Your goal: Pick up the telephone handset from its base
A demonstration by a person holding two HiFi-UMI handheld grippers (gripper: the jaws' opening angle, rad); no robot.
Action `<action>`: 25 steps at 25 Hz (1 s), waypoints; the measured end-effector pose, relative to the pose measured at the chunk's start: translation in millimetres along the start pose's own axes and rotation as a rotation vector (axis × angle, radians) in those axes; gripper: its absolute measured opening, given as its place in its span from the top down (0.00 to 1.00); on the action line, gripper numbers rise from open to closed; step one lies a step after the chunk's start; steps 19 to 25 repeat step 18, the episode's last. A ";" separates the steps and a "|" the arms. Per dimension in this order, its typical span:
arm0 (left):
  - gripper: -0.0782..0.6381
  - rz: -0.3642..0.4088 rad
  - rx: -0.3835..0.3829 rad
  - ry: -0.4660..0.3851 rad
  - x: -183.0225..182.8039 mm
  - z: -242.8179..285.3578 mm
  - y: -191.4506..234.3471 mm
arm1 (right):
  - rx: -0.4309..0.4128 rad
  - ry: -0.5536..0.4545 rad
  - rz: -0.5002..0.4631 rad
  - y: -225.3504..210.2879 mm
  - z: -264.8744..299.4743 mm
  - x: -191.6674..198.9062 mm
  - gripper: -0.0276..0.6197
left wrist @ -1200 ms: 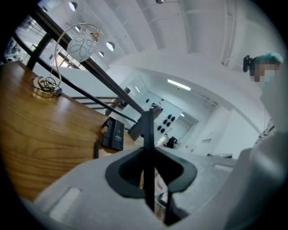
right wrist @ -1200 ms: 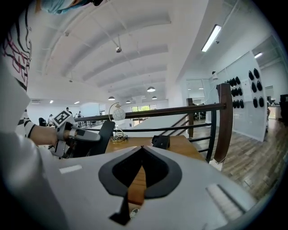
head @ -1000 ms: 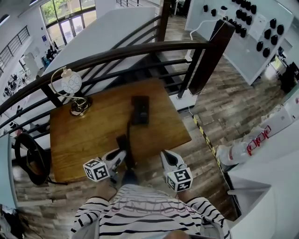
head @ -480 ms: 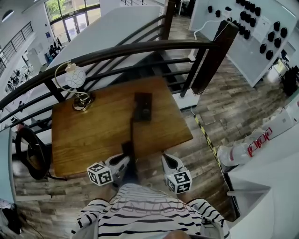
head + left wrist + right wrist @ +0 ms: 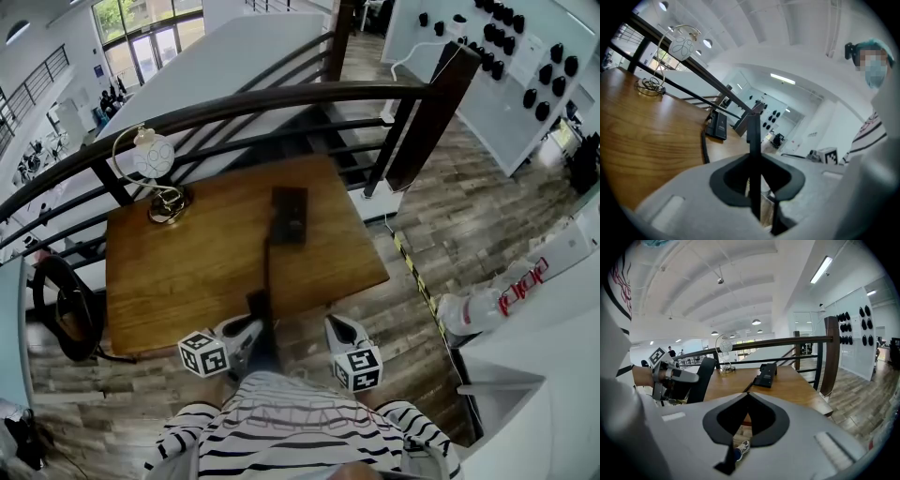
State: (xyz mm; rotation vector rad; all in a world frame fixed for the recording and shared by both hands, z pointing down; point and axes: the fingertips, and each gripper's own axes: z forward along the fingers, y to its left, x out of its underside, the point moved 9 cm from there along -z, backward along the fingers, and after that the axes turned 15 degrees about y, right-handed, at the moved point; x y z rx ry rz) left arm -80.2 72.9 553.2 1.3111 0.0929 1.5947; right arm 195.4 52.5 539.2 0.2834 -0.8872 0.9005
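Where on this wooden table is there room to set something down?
The widest bare patch lies between the lamp, the phone base and the cord. A narrower strip runs right of the base to the table edge. The near edge is crowded: the left gripper holds the handset.

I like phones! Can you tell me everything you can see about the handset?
The handset is a flat black bar, plastic-looking. It is off its base, clamped roughly upright between the jaws of the left hand-held gripper, by the table's near edge. A dark cord runs from it to the base.
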 end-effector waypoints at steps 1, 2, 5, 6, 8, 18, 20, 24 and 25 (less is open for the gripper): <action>0.79 0.001 0.002 0.001 -0.6 1.1 -0.2 | 0.002 0.000 -0.003 -0.2 0.2 -0.5 0.95; 0.79 0.002 0.004 0.002 -1.1 2.2 -0.4 | 0.004 0.000 -0.007 -0.5 0.6 -0.9 0.95; 0.79 0.002 0.008 0.005 -1.6 6.2 0.1 | 0.007 -0.003 -0.015 -1.9 2.2 -2.0 0.95; 0.79 0.003 0.009 0.006 -1.7 7.2 0.6 | 0.007 -0.005 -0.016 -2.3 3.1 -2.3 0.95; 0.79 0.002 0.009 0.007 -2.5 8.4 1.8 | 0.008 -0.005 -0.019 -3.0 5.3 -3.5 0.95; 0.79 -0.007 0.006 0.010 -8.5 12.5 4.6 | 0.002 -0.014 -0.022 -8.2 9.6 -10.9 0.95; 0.79 -0.007 0.006 0.010 -8.5 12.5 4.6 | 0.002 -0.014 -0.022 -8.2 9.6 -10.9 0.95; 0.79 -0.007 0.006 0.010 -8.5 12.5 4.6 | 0.002 -0.014 -0.022 -8.2 9.6 -10.9 0.95; 0.79 -0.007 0.006 0.010 -8.5 12.5 4.6 | 0.002 -0.014 -0.022 -8.2 9.6 -10.9 0.95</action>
